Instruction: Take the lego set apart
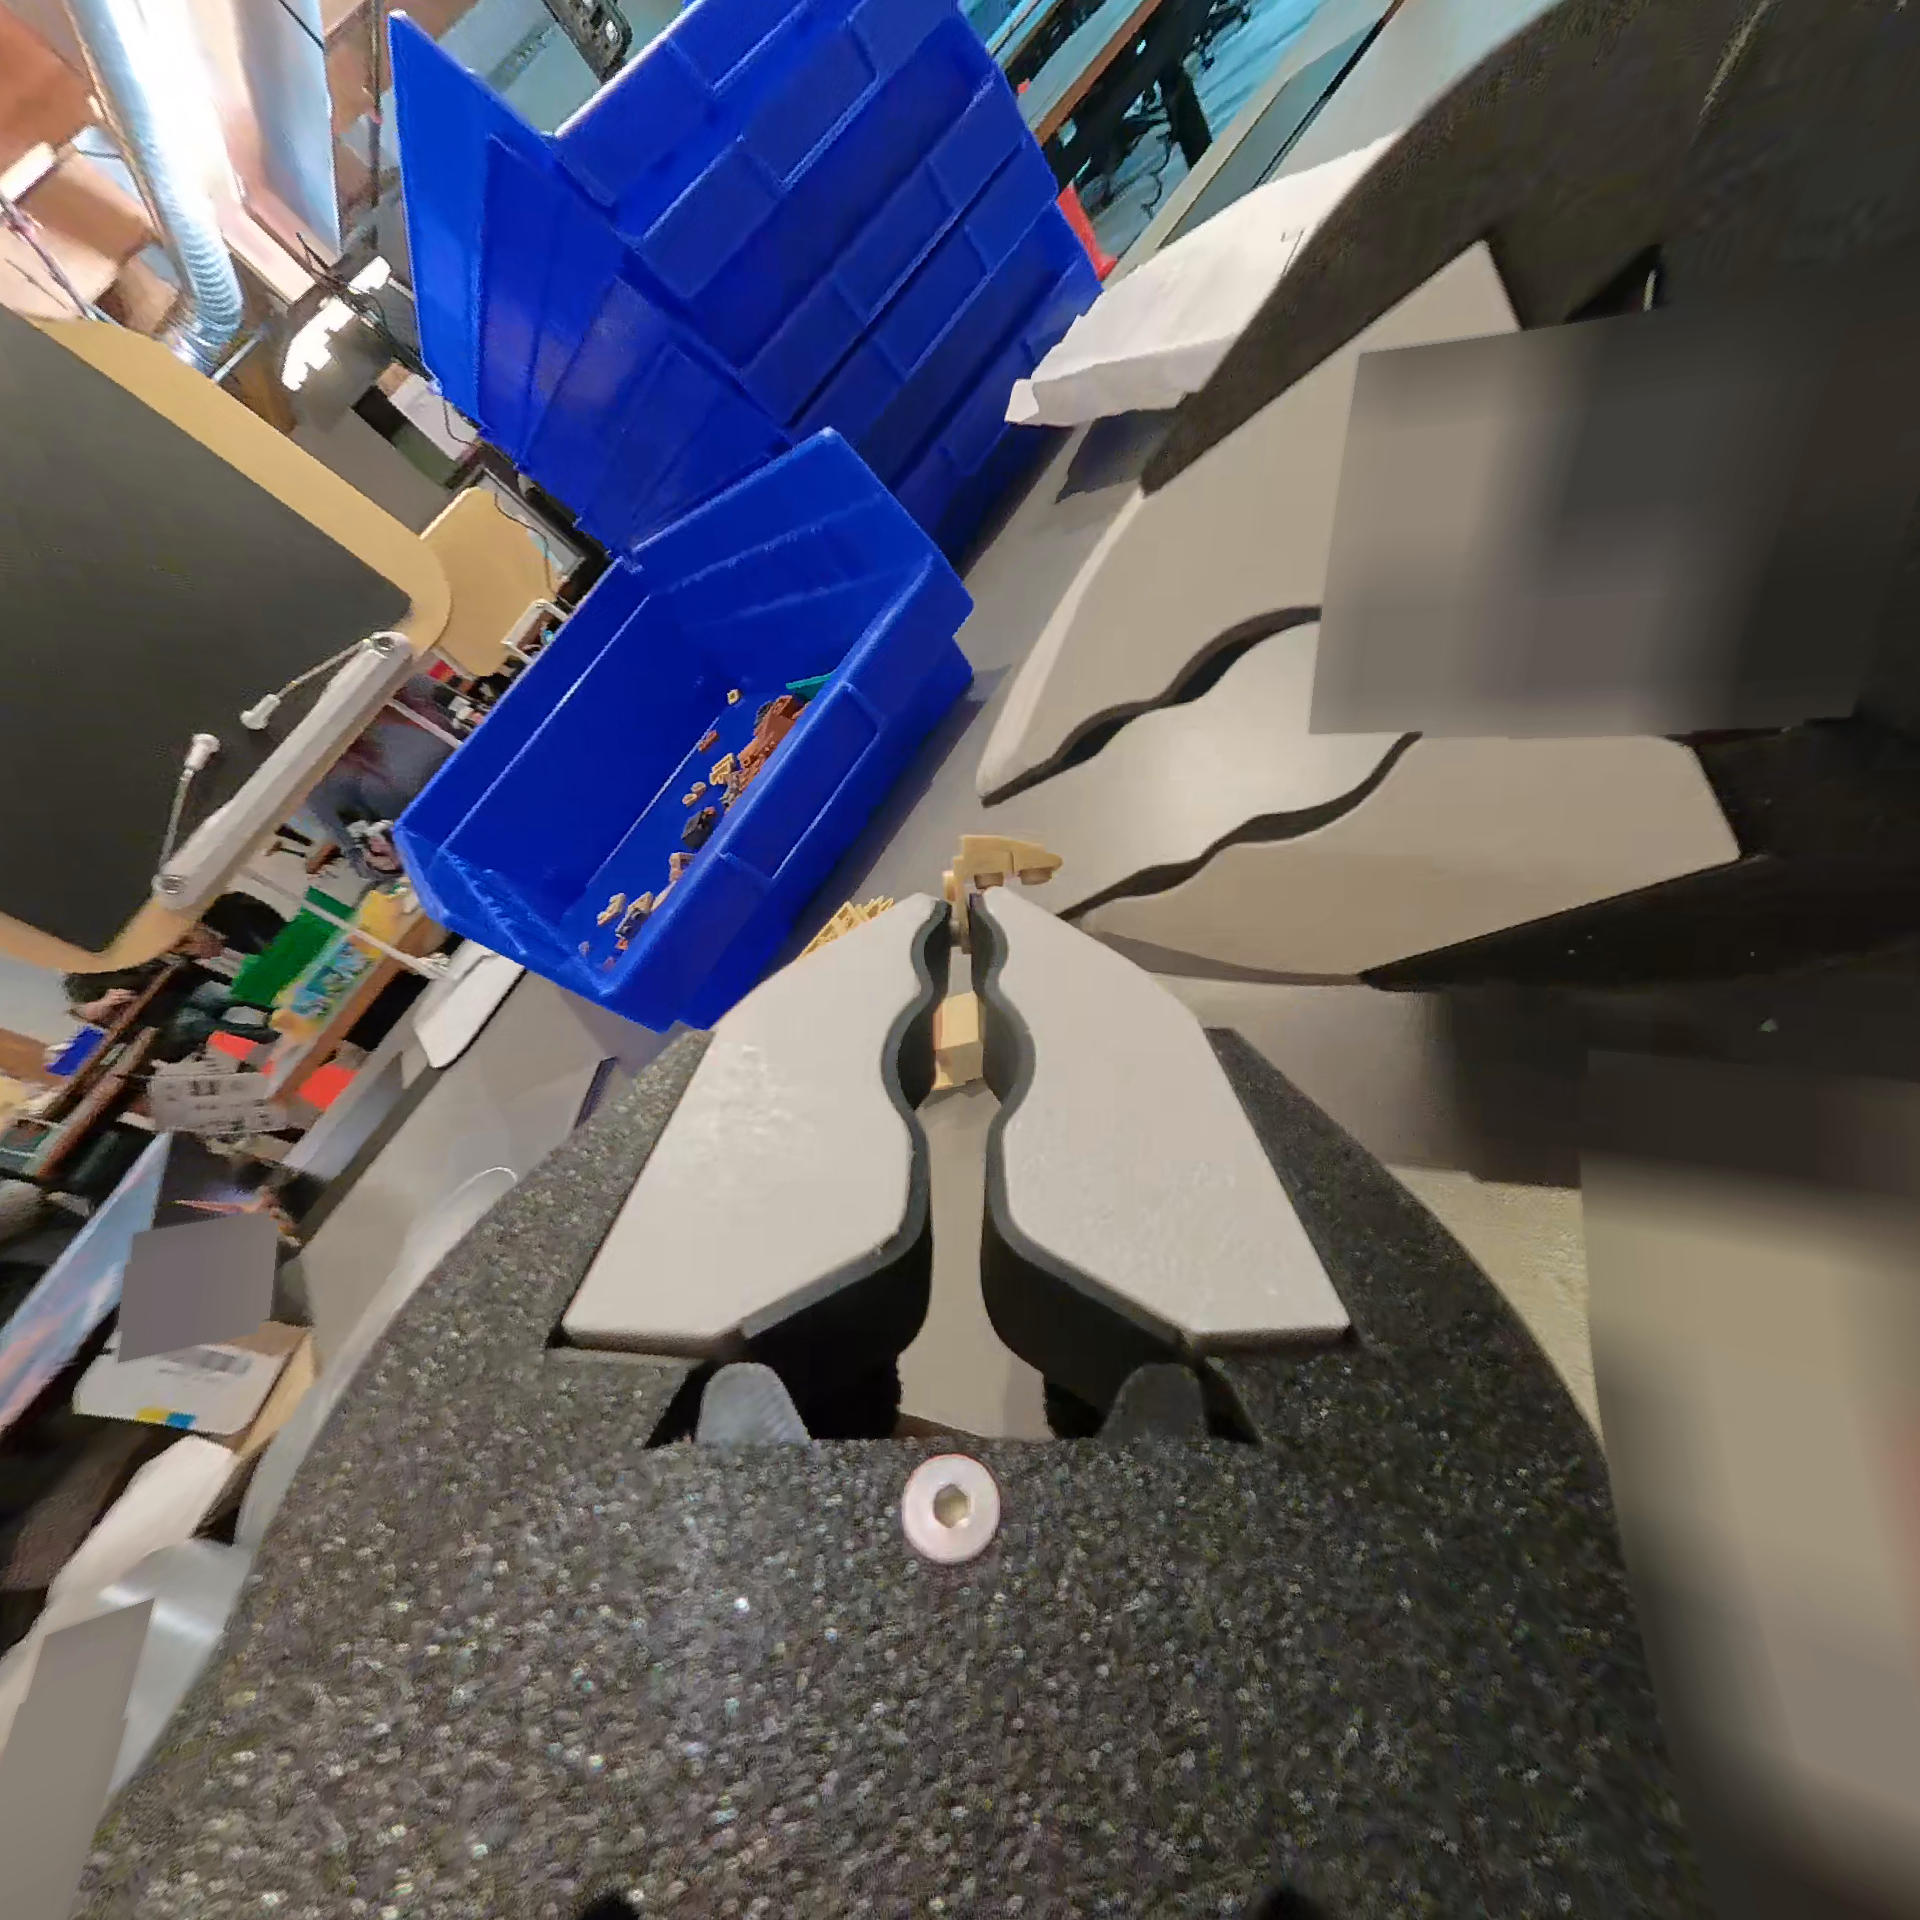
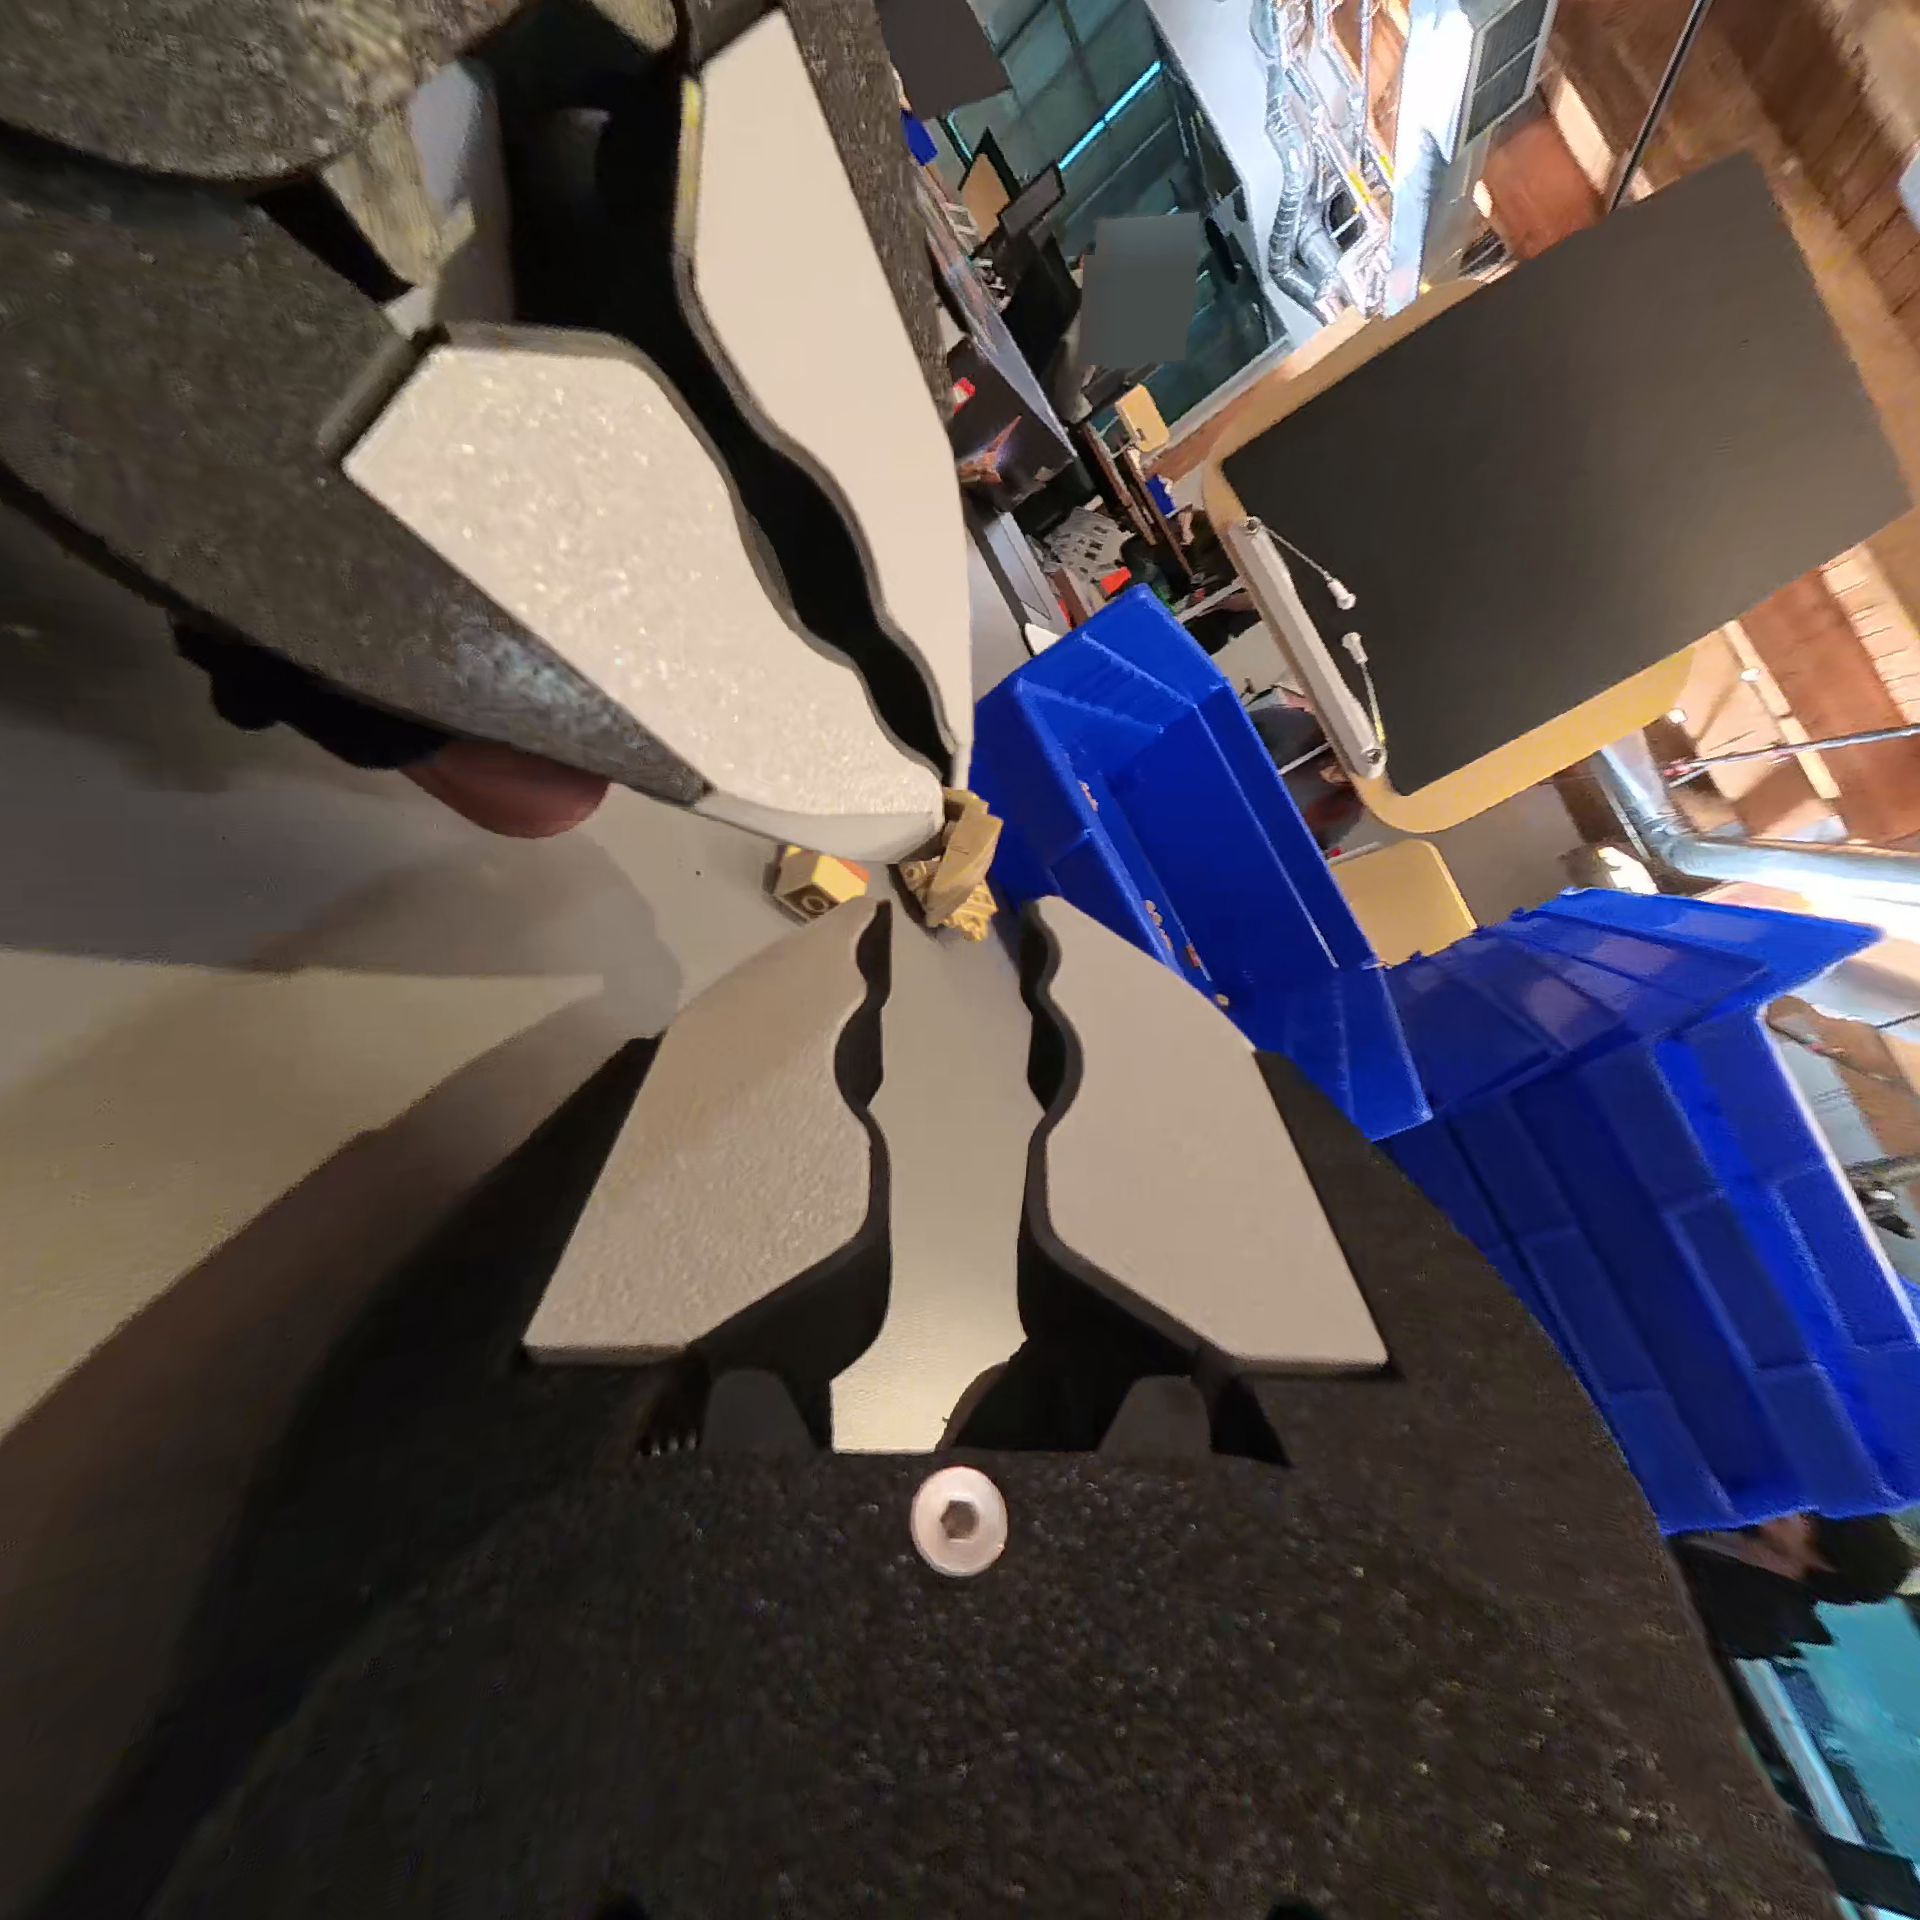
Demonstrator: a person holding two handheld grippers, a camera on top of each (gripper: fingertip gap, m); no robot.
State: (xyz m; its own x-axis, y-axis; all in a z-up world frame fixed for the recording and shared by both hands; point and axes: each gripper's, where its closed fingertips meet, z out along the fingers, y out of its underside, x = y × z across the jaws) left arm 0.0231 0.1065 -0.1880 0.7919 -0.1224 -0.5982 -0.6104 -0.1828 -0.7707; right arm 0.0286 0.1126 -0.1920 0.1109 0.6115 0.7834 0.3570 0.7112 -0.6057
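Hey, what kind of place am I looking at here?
Probably a workshop or lab: stacked blue storage bins, one open bin holding small building bricks, silver ducting overhead, and cluttered workbenches behind a grey table.

Two tongs are in view: the left tongs (image 1: 961, 914) and the right tongs (image 2: 956, 925). One tan brick assembly (image 1: 1003, 862) sits clamped at the tips of the left tongs. On the grey surface (image 2: 260, 1039) lie two more tan items: one loose tan block (image 2: 816, 883) and one small tan lattice piece (image 2: 971, 920) beside it. Blue bins come in two groups: one open bin (image 1: 520, 790) standing alone, and one nested stack of bins (image 1: 831, 239) whose exact count cannot be told. The open bin holds many small brown and tan pieces (image 1: 727, 769), too small to count. One white sheet (image 1: 1153, 332) lies farther off.
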